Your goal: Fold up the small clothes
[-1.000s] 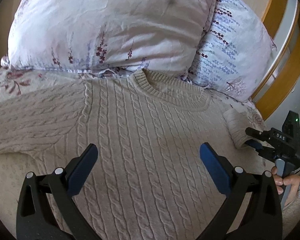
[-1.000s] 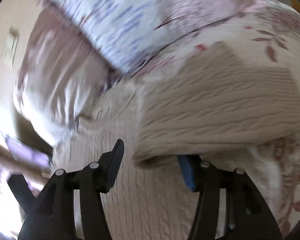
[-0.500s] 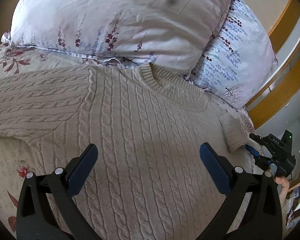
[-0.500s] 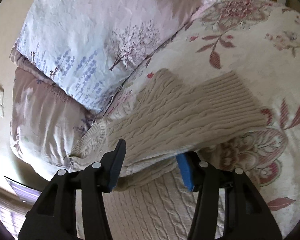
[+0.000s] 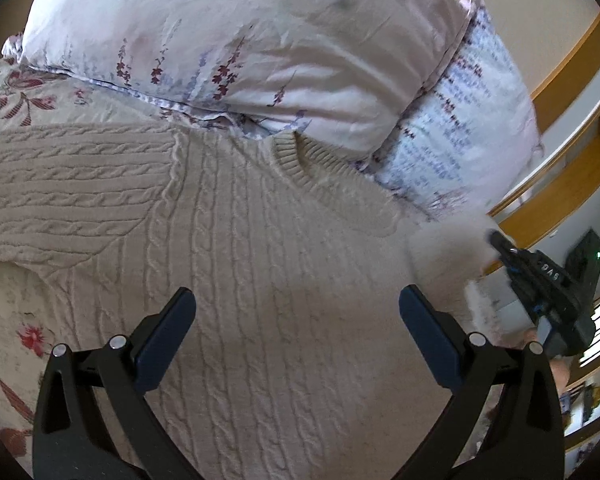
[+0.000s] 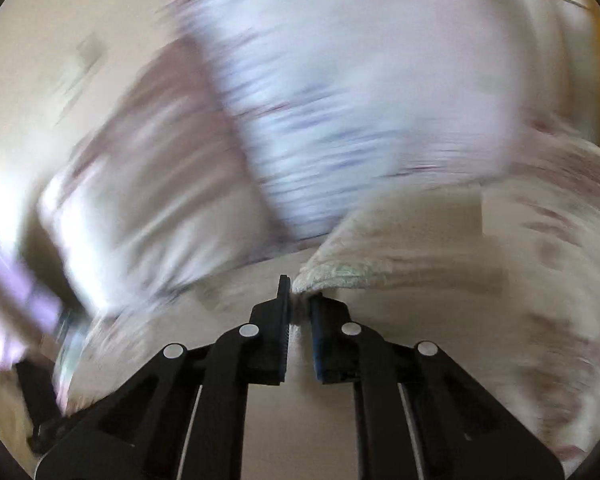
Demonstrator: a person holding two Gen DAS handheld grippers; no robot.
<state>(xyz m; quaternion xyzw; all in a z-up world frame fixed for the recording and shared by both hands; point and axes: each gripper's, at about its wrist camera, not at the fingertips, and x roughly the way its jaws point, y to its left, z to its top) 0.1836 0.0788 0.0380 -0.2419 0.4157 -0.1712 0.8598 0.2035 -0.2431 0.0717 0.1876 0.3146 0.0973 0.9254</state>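
Note:
A cream cable-knit sweater [image 5: 240, 240] lies front up on the bed, collar toward the pillows. My left gripper [image 5: 296, 320] is open and empty, hovering over the sweater's chest. My right gripper [image 6: 300, 304] is shut on the edge of the sweater's right sleeve [image 6: 380, 248], which is lifted off the bed. It also shows in the left wrist view [image 5: 540, 276], at the sweater's right side, holding the raised sleeve [image 5: 444, 252]. The right wrist view is motion-blurred.
Two floral pillows [image 5: 260, 40] lie against the sweater's collar. A floral bedspread [image 5: 28, 96] covers the bed. A wooden bed frame [image 5: 560, 184] runs along the right side.
My right gripper has closed on the sleeve edge and lifted it, moving fast. The left gripper has stayed open and drifted slightly over the sweater.

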